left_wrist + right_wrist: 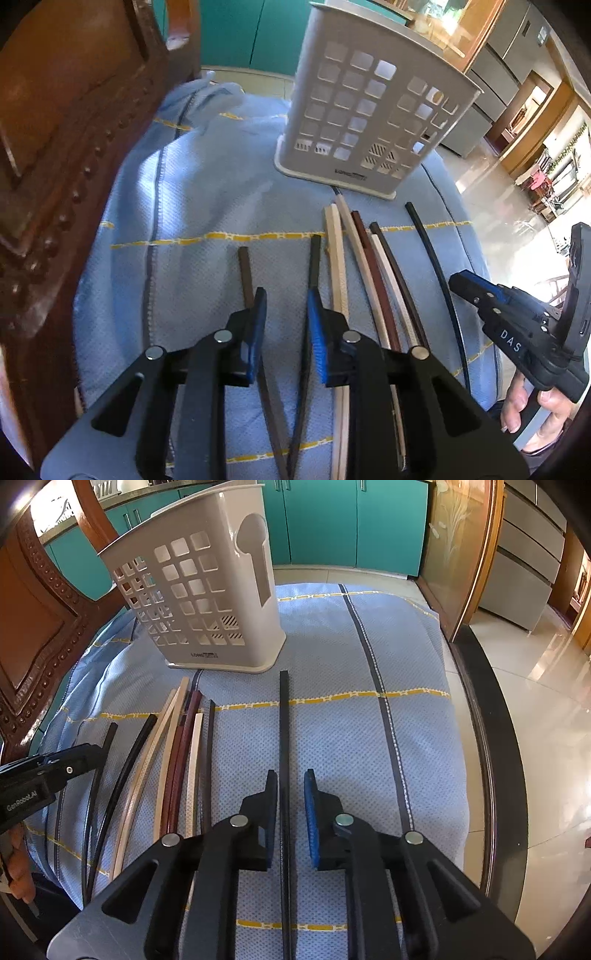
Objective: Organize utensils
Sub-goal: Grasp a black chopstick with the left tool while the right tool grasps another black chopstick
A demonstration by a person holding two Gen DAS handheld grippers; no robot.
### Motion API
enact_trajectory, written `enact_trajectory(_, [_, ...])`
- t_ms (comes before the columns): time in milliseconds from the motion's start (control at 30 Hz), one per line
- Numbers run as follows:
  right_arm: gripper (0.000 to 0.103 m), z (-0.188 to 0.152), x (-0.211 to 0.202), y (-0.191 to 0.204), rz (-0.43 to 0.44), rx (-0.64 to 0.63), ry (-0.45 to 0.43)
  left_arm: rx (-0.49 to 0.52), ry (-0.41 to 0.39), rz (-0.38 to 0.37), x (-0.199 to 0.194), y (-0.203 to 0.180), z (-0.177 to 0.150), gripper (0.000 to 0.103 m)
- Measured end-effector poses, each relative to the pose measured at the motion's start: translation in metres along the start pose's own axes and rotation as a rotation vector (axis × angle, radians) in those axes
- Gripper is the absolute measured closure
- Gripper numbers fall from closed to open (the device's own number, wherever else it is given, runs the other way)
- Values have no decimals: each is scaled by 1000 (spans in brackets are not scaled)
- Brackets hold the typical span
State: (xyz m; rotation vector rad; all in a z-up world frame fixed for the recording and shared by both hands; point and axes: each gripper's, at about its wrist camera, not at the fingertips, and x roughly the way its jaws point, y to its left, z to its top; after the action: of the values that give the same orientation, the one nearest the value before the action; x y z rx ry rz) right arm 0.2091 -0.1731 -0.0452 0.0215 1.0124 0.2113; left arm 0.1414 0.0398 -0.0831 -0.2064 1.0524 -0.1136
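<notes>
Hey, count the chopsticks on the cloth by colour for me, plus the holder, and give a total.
Black or dark brown chopsticks: 4
Cream or white chopsticks: 3
Maroon chopsticks: 1
Utensil holder: 1
Total: 9

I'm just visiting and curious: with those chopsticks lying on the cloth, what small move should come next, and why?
Probably close the right gripper on the black chopstick between its open jaws: it lies flat on the blue cloth, apart from the rest, and the white holder behind appears empty.

Blue cloth (pixel 332 646), teal cabinets (pixel 321 520), perhaps a chair (pixel 55 147).
</notes>
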Motion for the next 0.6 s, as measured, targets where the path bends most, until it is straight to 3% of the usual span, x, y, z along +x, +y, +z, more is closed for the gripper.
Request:
enact_trajectory(233, [83,11,12,13,-37,-59,1,3,54,102,22,2,0,71])
enact_trajectory(467, [80,19,31,18,-64,-73,18,76,34,173,27,-15,-4,68])
enact_trajectory(500, [80,19,31,18,-58,-70,20,83,31,178,27,-17,-5,70])
enact_trajectory(533, [87,19,31,17,-50,-65,21,86,25,184,27,-17,-5,74])
enact_trajectory(567, [97,19,31,16,-40,-62,23,91,20,186,27,-18,-5,84])
enact_trajectory(600, [97,18,31,16,-29,-57,24,97,17,187,26,-19,-6,95])
